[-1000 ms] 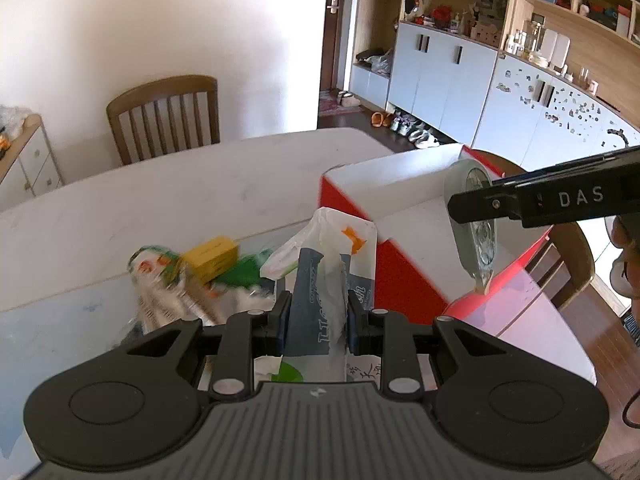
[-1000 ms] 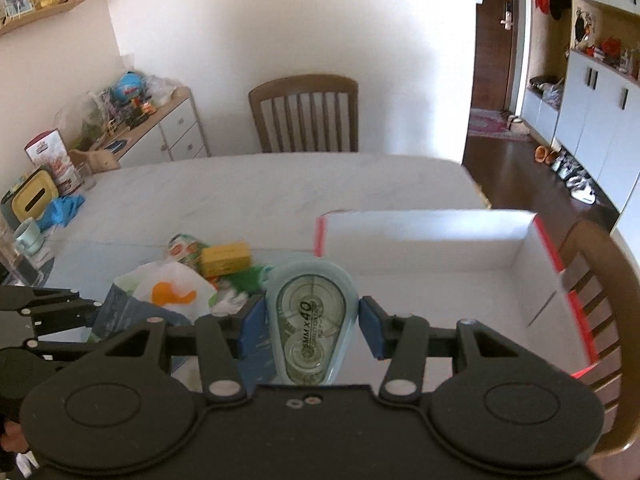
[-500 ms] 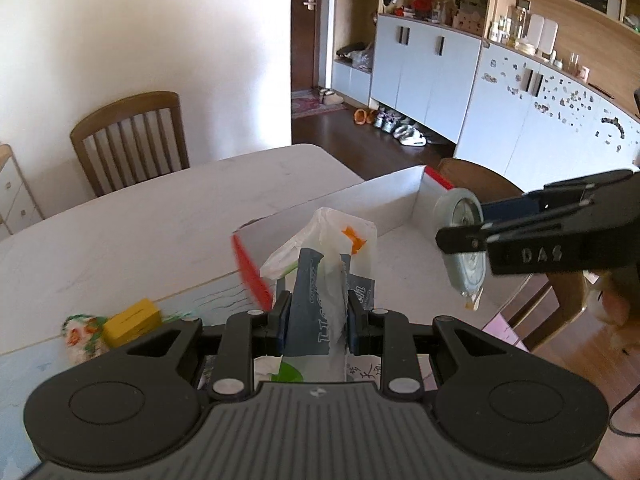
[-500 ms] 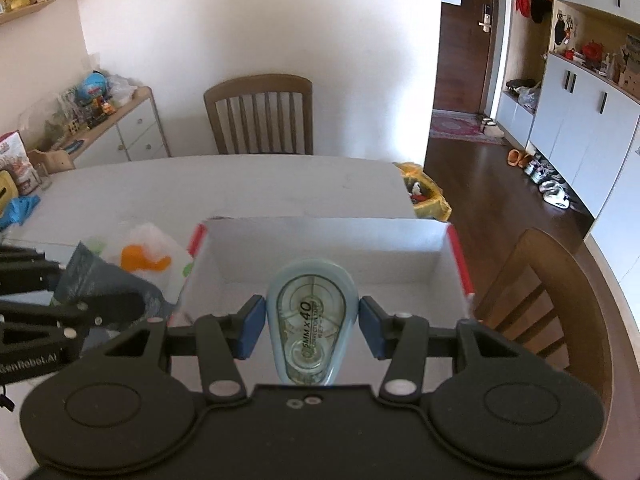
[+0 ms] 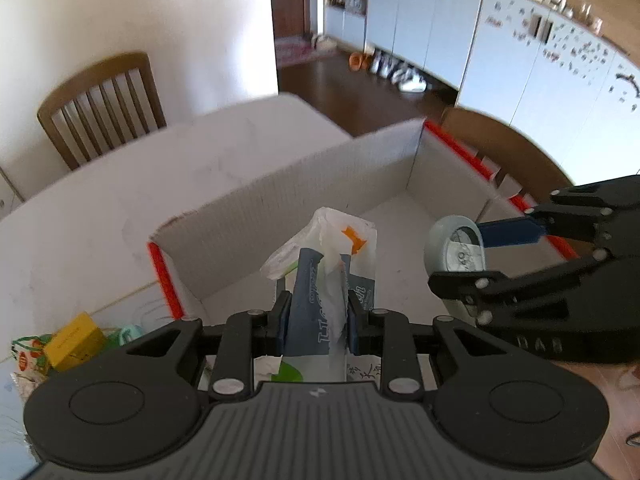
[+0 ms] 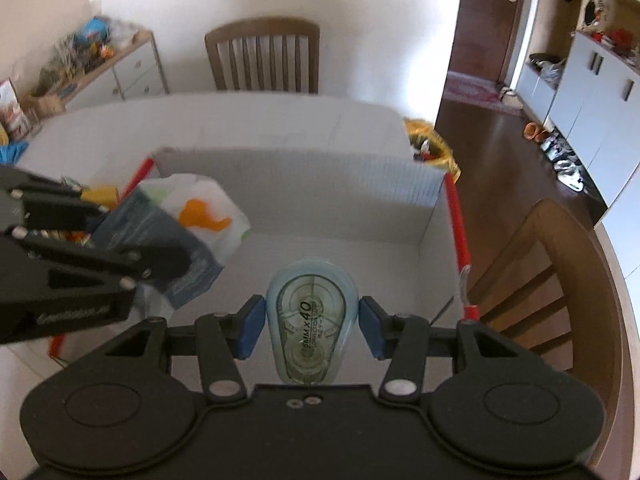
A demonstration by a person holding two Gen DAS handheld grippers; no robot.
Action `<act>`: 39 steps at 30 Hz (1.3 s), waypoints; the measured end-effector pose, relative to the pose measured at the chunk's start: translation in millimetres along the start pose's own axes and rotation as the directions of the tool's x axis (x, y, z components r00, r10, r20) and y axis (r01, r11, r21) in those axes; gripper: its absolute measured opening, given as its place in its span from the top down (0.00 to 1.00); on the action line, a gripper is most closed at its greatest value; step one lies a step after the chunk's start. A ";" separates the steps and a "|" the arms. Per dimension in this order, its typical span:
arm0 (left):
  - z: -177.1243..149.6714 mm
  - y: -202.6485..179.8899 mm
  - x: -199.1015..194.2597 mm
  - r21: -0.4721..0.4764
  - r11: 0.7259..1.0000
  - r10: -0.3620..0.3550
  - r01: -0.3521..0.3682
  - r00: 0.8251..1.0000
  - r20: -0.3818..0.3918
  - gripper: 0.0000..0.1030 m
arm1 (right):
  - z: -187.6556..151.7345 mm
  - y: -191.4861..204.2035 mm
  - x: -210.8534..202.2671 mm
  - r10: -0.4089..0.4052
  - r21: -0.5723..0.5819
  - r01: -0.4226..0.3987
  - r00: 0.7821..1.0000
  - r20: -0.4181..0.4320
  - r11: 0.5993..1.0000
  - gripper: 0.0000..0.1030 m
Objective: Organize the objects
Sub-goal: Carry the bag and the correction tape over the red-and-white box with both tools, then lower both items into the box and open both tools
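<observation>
My left gripper [image 5: 316, 316] is shut on a blue and white plastic packet [image 5: 328, 272], held above the near left part of the white box with red edges [image 5: 320, 176]. The packet also shows in the right wrist view [image 6: 188, 224]. My right gripper [image 6: 312, 328] has its blue pads a little apart from the pale blue correction tape dispenser [image 6: 310, 316], which sits low inside the box [image 6: 304, 176]. The dispenser and right gripper also show in the left wrist view [image 5: 456, 248], at the box's right side.
A yellow box [image 5: 72, 340] and other wrappers lie on the white table [image 5: 100, 200] left of the box. Wooden chairs stand at the far side [image 6: 264, 56] and right [image 6: 560, 280]. A cluttered sideboard [image 6: 92, 64] is at the left wall.
Both grippers moved forward and down over the box. The right gripper's pads have parted from the correction tape dispenser. The left gripper still clamps the packet.
</observation>
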State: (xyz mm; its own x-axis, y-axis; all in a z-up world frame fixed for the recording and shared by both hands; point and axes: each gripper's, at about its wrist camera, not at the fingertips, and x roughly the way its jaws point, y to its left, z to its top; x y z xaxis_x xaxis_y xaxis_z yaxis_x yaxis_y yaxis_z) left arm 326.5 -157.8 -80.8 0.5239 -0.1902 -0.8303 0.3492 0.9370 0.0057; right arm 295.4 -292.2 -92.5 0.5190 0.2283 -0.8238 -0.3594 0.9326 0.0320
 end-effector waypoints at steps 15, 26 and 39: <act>8.0 -7.9 74.4 0.031 0.999 0.026 -0.021 0.987 -0.160 0.75 | -14.2 1.2 51.1 0.002 -0.083 -0.015 0.988 -0.157 0.996 0.52; 7.1 -7.9 97.5 0.063 0.998 0.010 0.005 0.971 -0.240 0.75 | -10.4 8.8 59.1 -0.001 -0.091 -0.019 0.976 -0.216 0.996 0.52; 9.5 -4.1 99.3 0.043 0.999 -0.012 0.023 0.971 -0.237 0.46 | -5.3 0.5 57.7 0.014 -0.085 -0.034 0.975 -0.221 0.996 0.44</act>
State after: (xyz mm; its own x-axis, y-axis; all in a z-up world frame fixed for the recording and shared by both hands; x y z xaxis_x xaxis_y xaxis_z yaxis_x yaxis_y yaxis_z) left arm 384.5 -183.3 -157.9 0.3204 -0.1264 -0.9388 0.3945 0.9188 0.0110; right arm 321.1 -280.0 -143.0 0.3293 0.1741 -0.9280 -0.4414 0.8972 0.0117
